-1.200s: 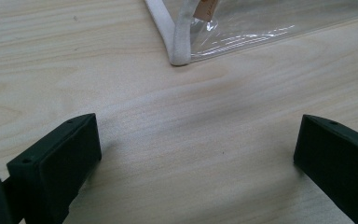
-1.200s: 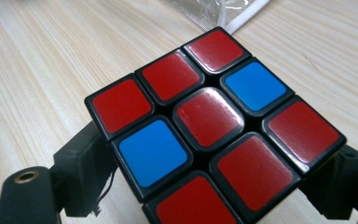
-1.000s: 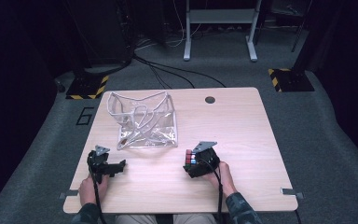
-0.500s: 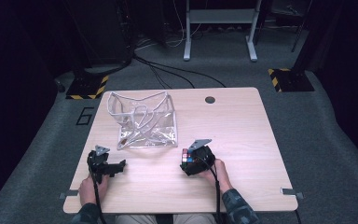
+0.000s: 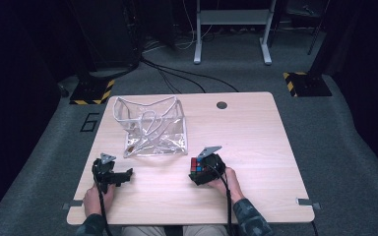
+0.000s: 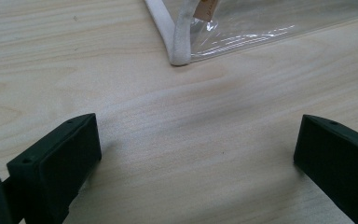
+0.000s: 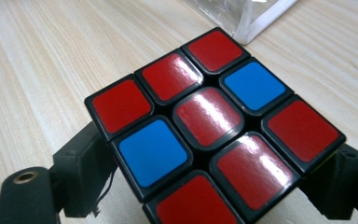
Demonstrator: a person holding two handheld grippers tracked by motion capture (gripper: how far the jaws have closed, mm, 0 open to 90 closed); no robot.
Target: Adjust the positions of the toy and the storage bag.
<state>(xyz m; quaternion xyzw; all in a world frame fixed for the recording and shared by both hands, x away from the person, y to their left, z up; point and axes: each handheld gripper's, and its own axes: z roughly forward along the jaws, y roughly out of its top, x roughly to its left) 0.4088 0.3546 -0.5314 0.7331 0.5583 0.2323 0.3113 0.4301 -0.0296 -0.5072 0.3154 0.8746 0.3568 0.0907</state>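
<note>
A: Two grippers sit low in the high view. The left gripper (image 5: pixel 124 174) is at lower left and the right gripper (image 5: pixel 200 173) just right of centre, both over the wooden table (image 5: pixel 256 147).

B: What's in the right one?

A: A puzzle cube (image 5: pixel 197 168). From above it is a small dark block with flecks of colour. The right gripper view brings it close: the cube (image 7: pixel 214 126) takes up the middle of the frame, its top face red with two blue squares, and a black jaw presses each side. The jaws stand wide, pinching the cube between them.

B: And the left?

A: In the left gripper view its jaws are spread far apart at the bottom corners, with bare wood between them and nothing gripped.

B: Anything farther off?

A: A clear plastic bag (image 5: pixel 150 127) lies left of centre in the high view, crumpled, with white edging. The left gripper view shows one white-trimmed corner of the bag (image 6: pixel 182 44) at the top, resting on the wood.
</note>
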